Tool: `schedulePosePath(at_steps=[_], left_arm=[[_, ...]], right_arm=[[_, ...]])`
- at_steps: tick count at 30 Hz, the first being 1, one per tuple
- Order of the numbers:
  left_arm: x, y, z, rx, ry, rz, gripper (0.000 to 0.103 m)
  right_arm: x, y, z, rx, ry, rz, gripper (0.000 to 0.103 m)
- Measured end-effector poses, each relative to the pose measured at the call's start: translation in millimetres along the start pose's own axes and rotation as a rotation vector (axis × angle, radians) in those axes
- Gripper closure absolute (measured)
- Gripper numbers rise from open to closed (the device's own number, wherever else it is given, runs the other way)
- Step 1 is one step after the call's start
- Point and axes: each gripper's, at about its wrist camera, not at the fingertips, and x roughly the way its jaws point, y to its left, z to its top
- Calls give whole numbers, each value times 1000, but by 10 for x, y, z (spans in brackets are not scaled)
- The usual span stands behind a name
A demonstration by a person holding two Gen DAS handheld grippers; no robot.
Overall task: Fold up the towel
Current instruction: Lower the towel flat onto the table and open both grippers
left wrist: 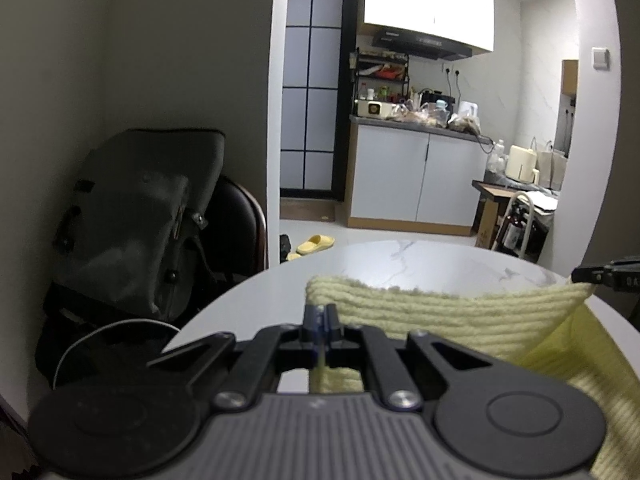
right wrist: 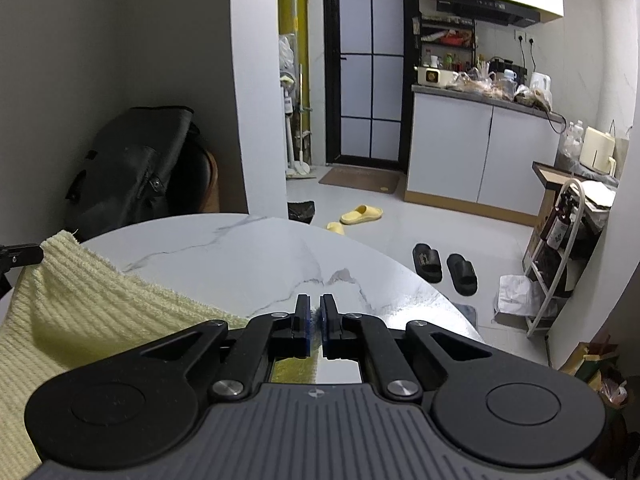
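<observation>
We hold the pale yellow ribbed towel [left wrist: 440, 316] lifted above the round marble table [right wrist: 248, 264] by 2 corners. Our left gripper [left wrist: 321, 320] is pinched tight on 1 corner; our right gripper [right wrist: 315, 316] is nearly closed, with towel edge apparently between its pads. We judge the first fold is underway; next both corners should travel together to meet the opposite edge.

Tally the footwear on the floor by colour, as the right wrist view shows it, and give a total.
Yellow slippers: 2, one in full and one partly hidden behind the marble table's edge
Black slippers: 2, side by side
Total: 4
</observation>
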Motion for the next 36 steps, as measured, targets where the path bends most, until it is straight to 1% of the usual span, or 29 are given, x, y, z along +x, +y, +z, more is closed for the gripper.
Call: schedulePosePath(at_steps=[4,6,8,12,15,17,20,23,25,26,27,28,29,30,31,33,35,36], left_arm=[[144,18,-9,-5,17,0,100],[208,31,-9,-6,26,6,100],[268,51,-5,-9,32,16,100],[369,92,-1,-15,54,28,99],[425,99,-10,-18,86,41,95],[430,118,-24,-29,92,48,92],[408,114,-47,-8,113,49,87],[367,121,-49,-8,118,59,79],[298,132,-40,-20,119,59,65],[263,126,-35,-17,121,58,61],[242,112,-33,-7,120,60,54],[193,80,-39,18,118,66,48],[144,47,-46,41,116,70,44],[94,14,-54,62,115,72,38],[43,-19,-62,83,113,74,35],[-43,-73,-61,114,118,72,34],[-119,-115,-53,137,125,68,31],[-169,-127,-50,146,122,59,27]], right_arm=[[114,-91,-41,46,8,0,92],[148,-141,-38,69,13,-2,80],[172,-174,-54,78,10,-4,73],[206,-156,-89,56,17,-5,72],[229,-136,-108,40,30,1,71],[227,-116,-115,28,40,8,71],[197,-69,-121,0,48,3,70],[168,-28,-130,-19,58,-1,67],[121,-1,-138,-25,68,4,65],[87,18,-140,-24,72,9,64],[74,22,-141,-25,73,10,62],[47,42,-148,-31,77,13,62],[19,63,-155,-38,80,15,61],[-9,84,-163,-45,83,17,60],[-41,116,-177,-51,90,14,60],[-86,156,-196,-57,100,10,59],[-183,206,-217,-55,107,20,59],[-228,224,-227,-58,106,24,58]])
